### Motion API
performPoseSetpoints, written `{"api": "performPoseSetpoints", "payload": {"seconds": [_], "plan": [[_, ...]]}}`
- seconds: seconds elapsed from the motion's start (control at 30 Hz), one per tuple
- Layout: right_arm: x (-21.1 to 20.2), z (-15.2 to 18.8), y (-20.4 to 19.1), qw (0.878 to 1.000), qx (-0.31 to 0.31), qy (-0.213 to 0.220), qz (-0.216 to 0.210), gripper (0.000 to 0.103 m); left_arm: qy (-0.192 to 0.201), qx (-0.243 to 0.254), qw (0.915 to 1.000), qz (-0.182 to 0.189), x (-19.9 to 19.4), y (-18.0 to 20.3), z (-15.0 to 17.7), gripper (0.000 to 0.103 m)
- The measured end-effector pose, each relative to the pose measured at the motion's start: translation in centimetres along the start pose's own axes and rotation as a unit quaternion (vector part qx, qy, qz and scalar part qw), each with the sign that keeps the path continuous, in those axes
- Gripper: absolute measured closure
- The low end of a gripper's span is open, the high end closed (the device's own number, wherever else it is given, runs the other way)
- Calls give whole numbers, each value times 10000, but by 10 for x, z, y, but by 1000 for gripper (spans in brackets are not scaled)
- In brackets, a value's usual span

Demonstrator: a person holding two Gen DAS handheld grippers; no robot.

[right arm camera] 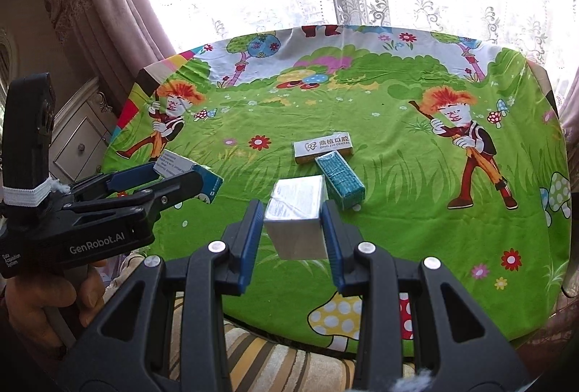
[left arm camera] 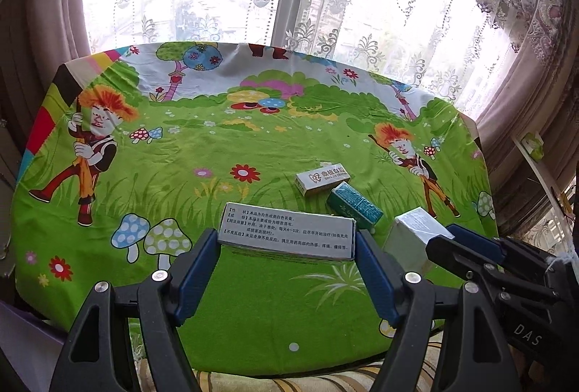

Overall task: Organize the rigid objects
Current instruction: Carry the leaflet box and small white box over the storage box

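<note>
From the left wrist view, the left gripper (left arm camera: 287, 240) is clamped on the two short ends of a flat medicine box (left arm camera: 286, 235) with printed text on top, holding it just above the cartoon tablecloth (left arm camera: 181, 153). A grip across the ends of thin card looks risky to me: squeeze harder and it may buckle, ease off and it may swing down. Ahead lie a white dental box (left arm camera: 322, 179) and a teal box (left arm camera: 354, 205), touching at a corner.

From the right wrist view, the right gripper (right arm camera: 292, 229) pinches a silvery white box (right arm camera: 295, 216) by its sides, tilted and apparently lifted. It sits just beside the teal box (right arm camera: 340, 180), so lowering it carelessly could knock that box and the dental box (right arm camera: 323, 147) out of line. The two grippers are near each other and could collide.
</note>
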State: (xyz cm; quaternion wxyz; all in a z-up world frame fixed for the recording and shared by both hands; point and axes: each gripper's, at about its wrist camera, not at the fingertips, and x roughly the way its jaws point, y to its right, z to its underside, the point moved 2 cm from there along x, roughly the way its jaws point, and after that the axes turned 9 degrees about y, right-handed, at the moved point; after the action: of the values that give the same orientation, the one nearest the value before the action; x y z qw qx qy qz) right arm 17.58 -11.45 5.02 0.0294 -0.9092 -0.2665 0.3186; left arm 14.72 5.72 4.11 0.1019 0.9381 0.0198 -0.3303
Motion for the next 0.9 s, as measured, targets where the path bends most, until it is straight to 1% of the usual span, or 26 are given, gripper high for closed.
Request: {"api": "performPoseSetpoints", "payload": {"seconds": [0.23,0.5,0.73,0.9], "plan": [[-23,-4,-39,9993,-264,114,-226,65,270,-262,9992,-97,-46,-28,4,27],[-45,8,-97,9959,-592,26,-686,65,531,-606,9959,-407,-106,-78,23,27],[-59,25,-164,9871,-1023,-172,-1219,65,768,-921,9899,-761,-157,-131,49,27],[-65,41,-217,9764,-1455,-322,-1561,65,869,-1224,9813,-1202,-188,-180,71,27]]}}
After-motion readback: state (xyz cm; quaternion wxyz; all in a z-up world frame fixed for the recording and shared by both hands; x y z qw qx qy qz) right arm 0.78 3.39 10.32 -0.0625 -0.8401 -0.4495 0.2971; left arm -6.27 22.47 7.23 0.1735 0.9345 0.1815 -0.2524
